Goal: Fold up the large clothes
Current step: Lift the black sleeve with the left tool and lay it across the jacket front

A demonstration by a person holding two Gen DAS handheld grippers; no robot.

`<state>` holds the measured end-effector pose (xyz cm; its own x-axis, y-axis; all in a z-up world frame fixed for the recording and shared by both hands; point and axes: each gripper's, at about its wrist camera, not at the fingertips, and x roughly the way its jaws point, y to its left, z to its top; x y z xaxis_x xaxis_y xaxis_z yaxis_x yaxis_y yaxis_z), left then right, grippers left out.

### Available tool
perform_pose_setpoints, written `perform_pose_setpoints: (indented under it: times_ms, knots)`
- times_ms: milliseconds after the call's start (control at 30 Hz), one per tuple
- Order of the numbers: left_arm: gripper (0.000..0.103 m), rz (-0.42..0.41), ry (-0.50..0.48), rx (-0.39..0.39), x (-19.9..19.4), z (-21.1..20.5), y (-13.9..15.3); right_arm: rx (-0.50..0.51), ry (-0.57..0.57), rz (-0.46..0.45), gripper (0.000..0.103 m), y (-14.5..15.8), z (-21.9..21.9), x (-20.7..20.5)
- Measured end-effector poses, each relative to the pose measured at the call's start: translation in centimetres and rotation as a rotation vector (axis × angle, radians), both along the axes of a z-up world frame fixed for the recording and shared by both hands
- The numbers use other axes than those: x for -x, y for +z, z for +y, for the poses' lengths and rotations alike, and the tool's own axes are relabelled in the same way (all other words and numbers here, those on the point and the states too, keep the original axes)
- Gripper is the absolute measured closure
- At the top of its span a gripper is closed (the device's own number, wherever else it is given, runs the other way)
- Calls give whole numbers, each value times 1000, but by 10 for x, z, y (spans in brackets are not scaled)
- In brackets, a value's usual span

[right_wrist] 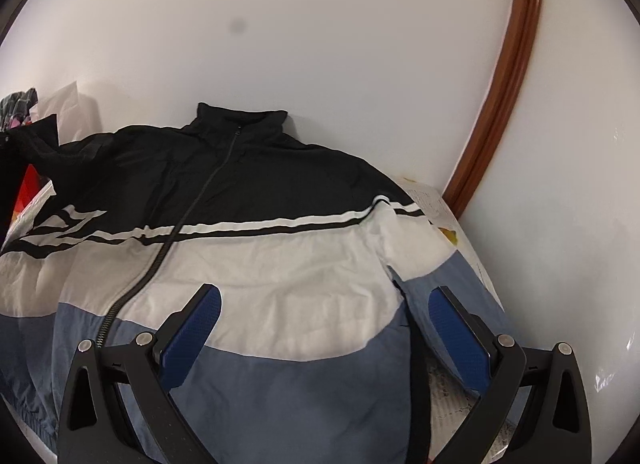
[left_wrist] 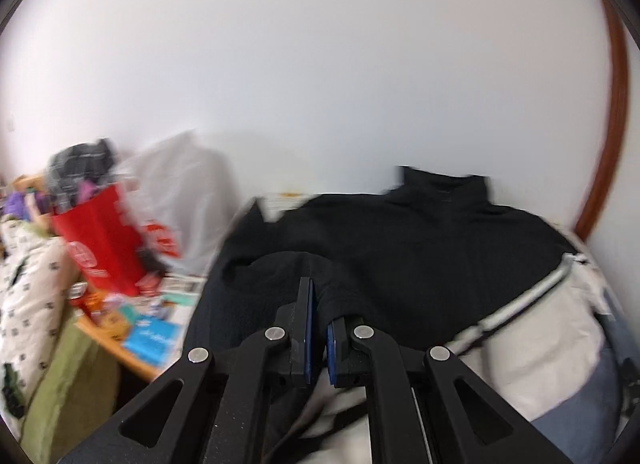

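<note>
The black, white and blue zip jacket (right_wrist: 248,248) lies flat on the bed, collar toward the white wall (right_wrist: 320,43) at the top of the frame, hem at the bottom. The left gripper (left_wrist: 319,304) is closed, pinching black sleeve fabric. The right gripper (right_wrist: 324,300) hovers wide open, holding nothing. A red paper bag (left_wrist: 100,240) stands at the left on a cluttered wooden table (left_wrist: 132,360).

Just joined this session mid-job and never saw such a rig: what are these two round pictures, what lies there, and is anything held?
Each picture comes from a fisheye camera on a hand-held gripper carried by a person, looking along its two fingers. The left view shows the left hand-held gripper shut on a black fold of the jacket. The right view shows the right hand-held gripper open and empty above the same black, white and blue zip jacket, spread out against a white wall. A red bag stands at the left.
</note>
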<state>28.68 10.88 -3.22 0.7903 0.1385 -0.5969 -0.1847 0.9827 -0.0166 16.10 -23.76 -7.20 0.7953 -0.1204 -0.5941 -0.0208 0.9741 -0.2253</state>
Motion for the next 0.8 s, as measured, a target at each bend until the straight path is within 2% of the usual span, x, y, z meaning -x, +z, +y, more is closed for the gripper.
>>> perform_pose_setpoints:
  times_ms: [167,333,567,667,800]
  knots:
    - [97,45,-118,61,-28,-45,-13,-16,-28,13,1,-10,-26,3]
    - [97,114,-171,53,-40,-76,-42,-22,-46,39,1,-25,-43,7]
    - [97,148,-172,61,-41,-84,-54,-31,-77,90,1,-43,-58,5]
    - [90,146,-172,80,-39,-80,-51,-28,-80,80,1,-42,-54,8]
    - [89,139,-171,118,-27,-70,-44,-18,-80,47,3,-33,-44,12]
